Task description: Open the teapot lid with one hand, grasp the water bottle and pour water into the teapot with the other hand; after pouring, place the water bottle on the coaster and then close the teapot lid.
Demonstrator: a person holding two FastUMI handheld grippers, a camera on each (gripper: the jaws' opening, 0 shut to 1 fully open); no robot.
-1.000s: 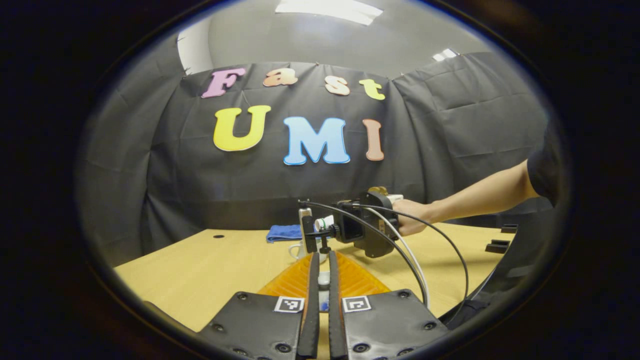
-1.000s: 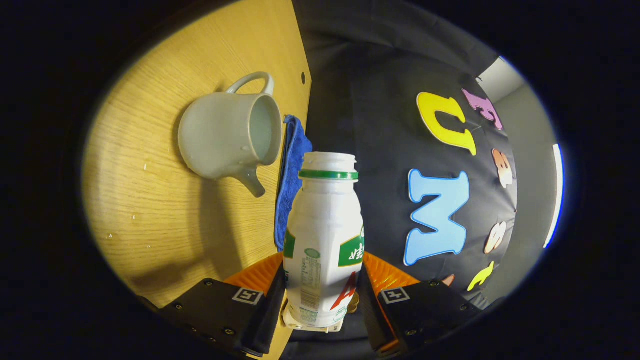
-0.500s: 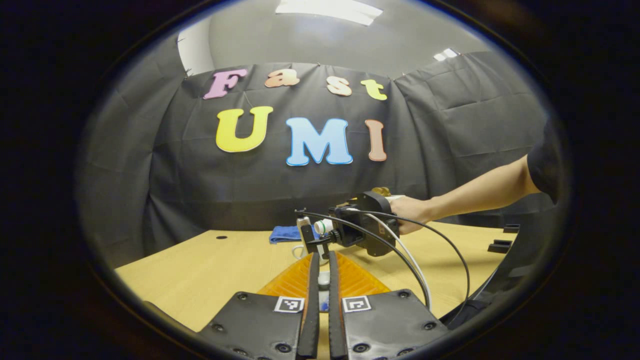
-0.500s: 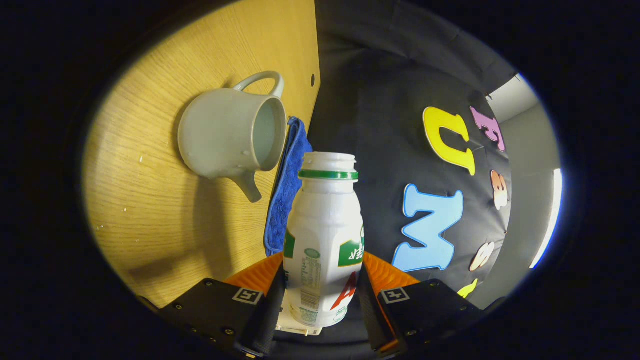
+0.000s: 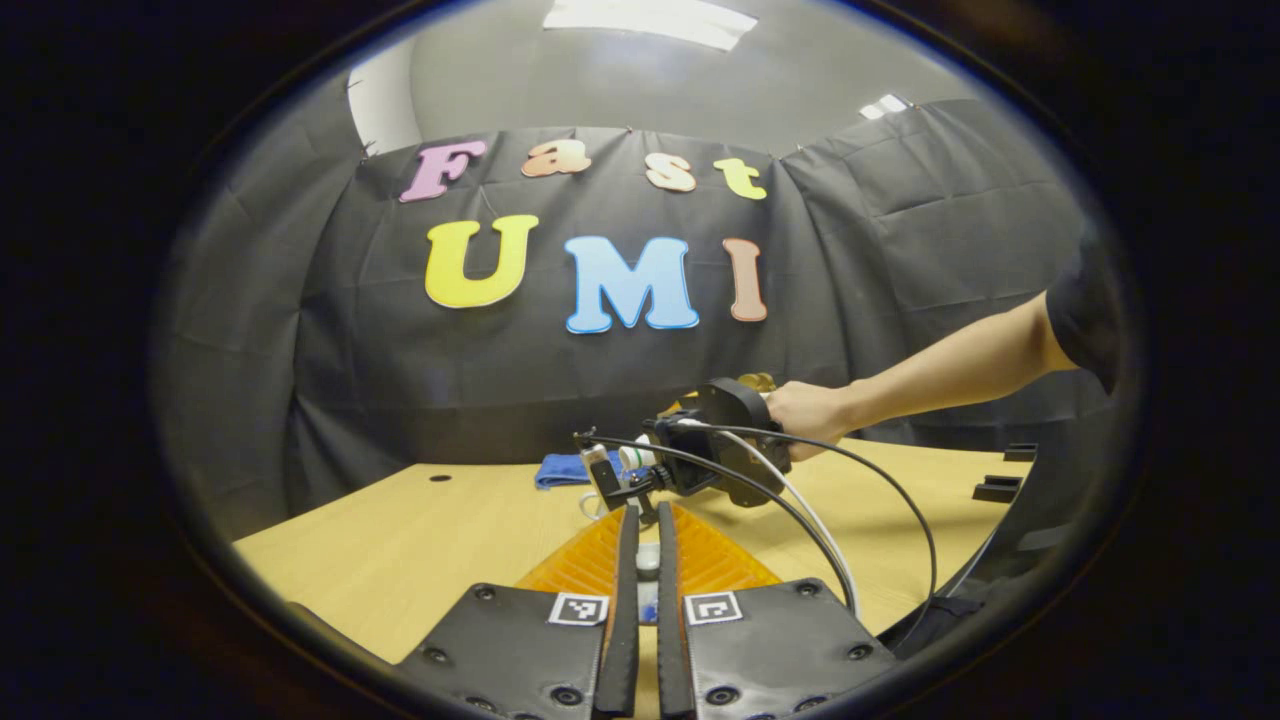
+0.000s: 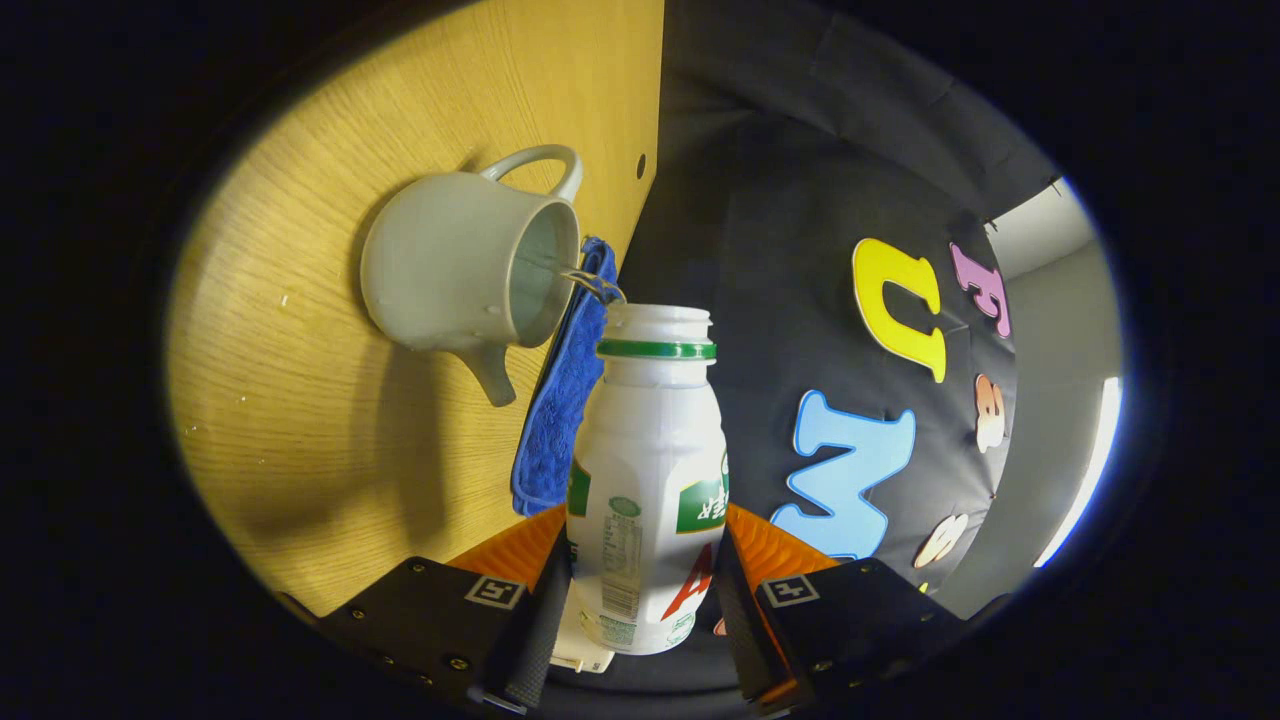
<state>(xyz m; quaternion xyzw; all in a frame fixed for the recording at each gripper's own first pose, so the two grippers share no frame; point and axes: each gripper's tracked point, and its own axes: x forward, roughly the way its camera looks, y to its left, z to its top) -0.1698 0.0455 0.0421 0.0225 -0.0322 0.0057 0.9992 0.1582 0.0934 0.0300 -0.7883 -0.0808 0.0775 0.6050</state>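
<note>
Tilted further than half a second ago, the white plastic water bottle with a green neck ring (image 6: 648, 470) now sends a thin stream of water (image 6: 585, 282) from its open mouth into the pale grey ceramic teapot (image 6: 465, 268), which sits lidless just left of and above the bottle, in the upper left of the right gripper view. The right gripper (image 6: 640, 590) pinches the bottle's lower body, both fingers pressed on its sides. In the left gripper view, that same gripper (image 5: 700, 455) and the hand (image 5: 805, 412) holding it sit at centre frame, over the teapot, which is mostly hidden there.

The left gripper (image 5: 640, 590) has its fingers drawn nearly together at the bottom of its own view; something small and pale shows in the narrow gap, probably the lid, but I cannot tell whether both fingers press on it.

To pour well, the bottle mouth should stay right over the teapot's opening and the tilt should grow slowly, so the stream does not overshoot onto the folded blue cloth (image 6: 565, 400) lying just beside the teapot.

A light wood-grain desk (image 6: 320, 420) carries everything; a few small droplets or specks dot it. Black cloth (image 5: 900, 240) walls the booth, and a ceiling light panel (image 5: 650, 18) glows at the top of the left gripper view.
</note>
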